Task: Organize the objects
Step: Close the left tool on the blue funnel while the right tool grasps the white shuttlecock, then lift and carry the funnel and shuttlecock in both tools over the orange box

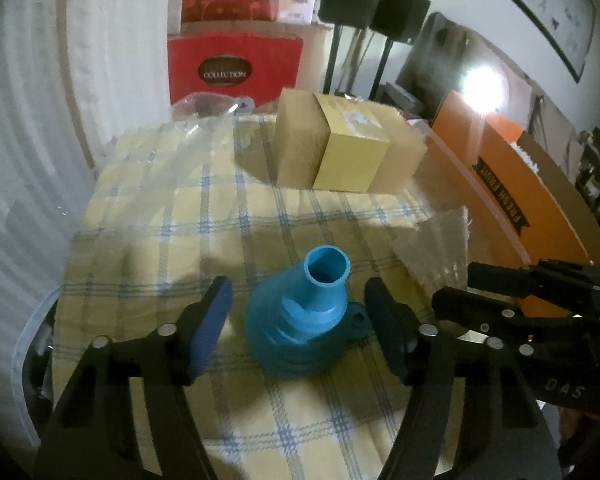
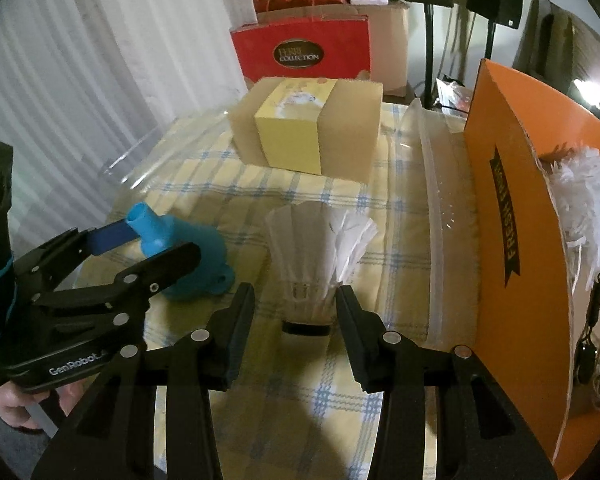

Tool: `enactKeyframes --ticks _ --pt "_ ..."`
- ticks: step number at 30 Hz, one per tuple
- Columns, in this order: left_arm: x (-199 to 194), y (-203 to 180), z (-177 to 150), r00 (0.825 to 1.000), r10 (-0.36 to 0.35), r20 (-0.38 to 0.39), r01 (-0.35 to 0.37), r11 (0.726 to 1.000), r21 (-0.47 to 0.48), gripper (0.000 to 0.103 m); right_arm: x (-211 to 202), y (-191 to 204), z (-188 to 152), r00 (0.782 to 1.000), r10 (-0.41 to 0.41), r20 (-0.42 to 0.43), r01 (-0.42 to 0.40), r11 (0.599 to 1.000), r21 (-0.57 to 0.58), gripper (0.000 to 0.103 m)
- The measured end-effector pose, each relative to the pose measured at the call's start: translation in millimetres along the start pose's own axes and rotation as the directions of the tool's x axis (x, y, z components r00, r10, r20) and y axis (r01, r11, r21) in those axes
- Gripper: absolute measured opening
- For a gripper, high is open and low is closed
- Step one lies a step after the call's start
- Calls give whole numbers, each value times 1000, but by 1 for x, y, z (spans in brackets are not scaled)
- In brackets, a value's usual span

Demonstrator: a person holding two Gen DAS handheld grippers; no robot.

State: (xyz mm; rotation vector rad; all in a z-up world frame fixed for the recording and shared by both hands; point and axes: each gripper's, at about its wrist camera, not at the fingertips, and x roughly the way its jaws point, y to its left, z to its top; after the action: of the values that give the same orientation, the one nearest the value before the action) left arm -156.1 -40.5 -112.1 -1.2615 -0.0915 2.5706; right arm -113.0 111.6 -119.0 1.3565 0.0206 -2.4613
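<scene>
Poised to grasp: left gripper half-open astride blue funnel, pads clear; right gripper half-open flanking shuttlecock, right of funnel, seemingly untouched. Next, likely: close both, lift.

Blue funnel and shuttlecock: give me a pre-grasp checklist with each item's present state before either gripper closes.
1. Blue funnel sits between the left gripper fingers: ok.
2. Left fingers pressing on the funnel: not ok, gaps show on both sides.
3. Shuttlecock stands upright, cork down, between the right gripper fingers: ok.
4. Right fingers gripping the shuttlecock: cannot tell; one finger meets its lower skirt, the other shows a gap.
5. The two grippers are clear of each other: ok, close but apart.
6. Orange box is open to take the items: cannot tell.
</scene>
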Motion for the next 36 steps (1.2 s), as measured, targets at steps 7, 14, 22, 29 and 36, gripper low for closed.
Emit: enactKeyframes --ticks 7,14,22,29,36 --pt "7 0 -4 1000 5 -5 -5 1000 3 45 7 -1 0 1000 -27 -12 27 999 -29 39" --pt "-1 -1 -4 1000 -13 0 13 1000 -3 40 9 -3 -2 1000 -3 -6 3 1000 -21 31" --pt "-17 -6 -5 999 -31 8 31 999 -16 39 -9 -3 -1 998 67 22 -67 998 9 30" --pt "-46 -30 6 997 -63 48 62 998 25 39 -43 -7 0 990 118 75 -121 992 37 30" --pt "-65 -62 17 989 -128 68 124 991 53 39 -87 -16 0 982 126 144 -133 990 47 30"
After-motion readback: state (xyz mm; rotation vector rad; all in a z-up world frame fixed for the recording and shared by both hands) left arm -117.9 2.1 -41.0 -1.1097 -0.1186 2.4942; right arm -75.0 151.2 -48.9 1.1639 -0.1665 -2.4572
